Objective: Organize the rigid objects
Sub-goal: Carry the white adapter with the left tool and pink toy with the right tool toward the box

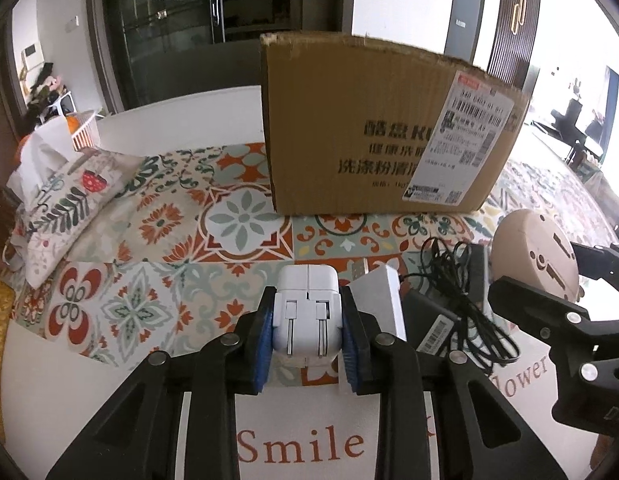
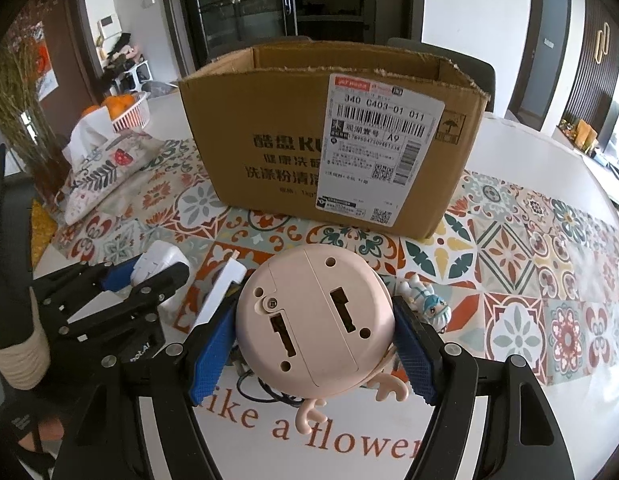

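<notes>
My left gripper (image 1: 307, 316) is shut on a white plug adapter (image 1: 307, 312), held just above the patterned tablecloth; it also shows in the right wrist view (image 2: 157, 264). My right gripper (image 2: 315, 332) is shut on a round pink toy (image 2: 315, 320) with antlers, its underside facing the camera; the toy shows at the right of the left wrist view (image 1: 535, 256). An open cardboard box (image 2: 329, 140) stands on the table behind both grippers, also in the left wrist view (image 1: 381, 128).
A white flat box (image 1: 383, 300), a black adapter with coiled cable (image 1: 457, 300) and a small figurine (image 2: 427, 304) lie near the front. A patterned tissue pouch (image 1: 69, 200) and a basket of oranges (image 2: 125, 110) are at the left.
</notes>
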The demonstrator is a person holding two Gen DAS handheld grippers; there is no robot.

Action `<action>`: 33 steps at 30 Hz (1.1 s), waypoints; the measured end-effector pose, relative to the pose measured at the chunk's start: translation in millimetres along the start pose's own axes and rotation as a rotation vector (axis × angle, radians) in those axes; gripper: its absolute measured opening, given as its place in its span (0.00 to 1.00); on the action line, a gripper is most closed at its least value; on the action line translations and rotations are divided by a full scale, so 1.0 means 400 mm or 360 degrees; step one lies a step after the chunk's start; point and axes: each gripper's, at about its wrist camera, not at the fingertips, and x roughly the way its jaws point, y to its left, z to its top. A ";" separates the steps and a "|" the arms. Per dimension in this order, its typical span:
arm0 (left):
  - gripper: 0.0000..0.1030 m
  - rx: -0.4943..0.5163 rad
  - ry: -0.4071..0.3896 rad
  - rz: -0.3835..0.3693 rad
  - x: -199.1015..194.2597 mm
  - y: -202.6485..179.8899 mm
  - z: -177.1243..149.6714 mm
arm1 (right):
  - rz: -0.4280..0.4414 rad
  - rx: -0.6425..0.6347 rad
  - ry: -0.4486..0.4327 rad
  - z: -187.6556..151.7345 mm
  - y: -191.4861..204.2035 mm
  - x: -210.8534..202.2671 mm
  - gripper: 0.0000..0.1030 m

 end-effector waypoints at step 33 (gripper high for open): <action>0.28 0.0064 -0.0373 -0.0061 -0.272 -0.046 0.238 | -0.0002 -0.0026 -0.0424 0.173 -0.029 -0.256 0.72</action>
